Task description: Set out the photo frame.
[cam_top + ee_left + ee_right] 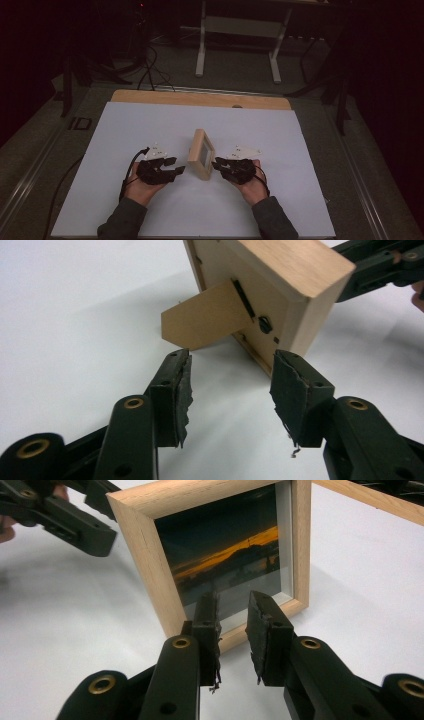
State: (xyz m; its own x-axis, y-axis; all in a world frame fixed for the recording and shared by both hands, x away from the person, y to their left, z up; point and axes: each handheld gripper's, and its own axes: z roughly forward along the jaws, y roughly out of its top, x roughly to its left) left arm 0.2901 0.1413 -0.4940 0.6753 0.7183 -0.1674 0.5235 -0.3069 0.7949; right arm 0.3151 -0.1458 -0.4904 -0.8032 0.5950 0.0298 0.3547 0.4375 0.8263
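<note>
A small wooden picture frame [201,154] stands upright on the white sheet [150,125], between my two grippers. In the left gripper view I see its back [280,270] with a cardboard easel stand [205,317] folded out. My left gripper [231,372] is open just short of that back, with nothing between its pads. From the right gripper view the front [145,545] holds a sunset photo [225,550] behind glass. My right gripper [234,605] sits close before the glass, jaws a small gap apart and empty. From above, the left gripper [177,166] and right gripper [216,164] flank the frame.
The white sheet covers a wooden tabletop whose far edge [200,98] shows. Beyond it stand the white legs of another desk [201,45], with cables [150,70] on the dark floor. Open white surface lies to both sides and ahead of the frame.
</note>
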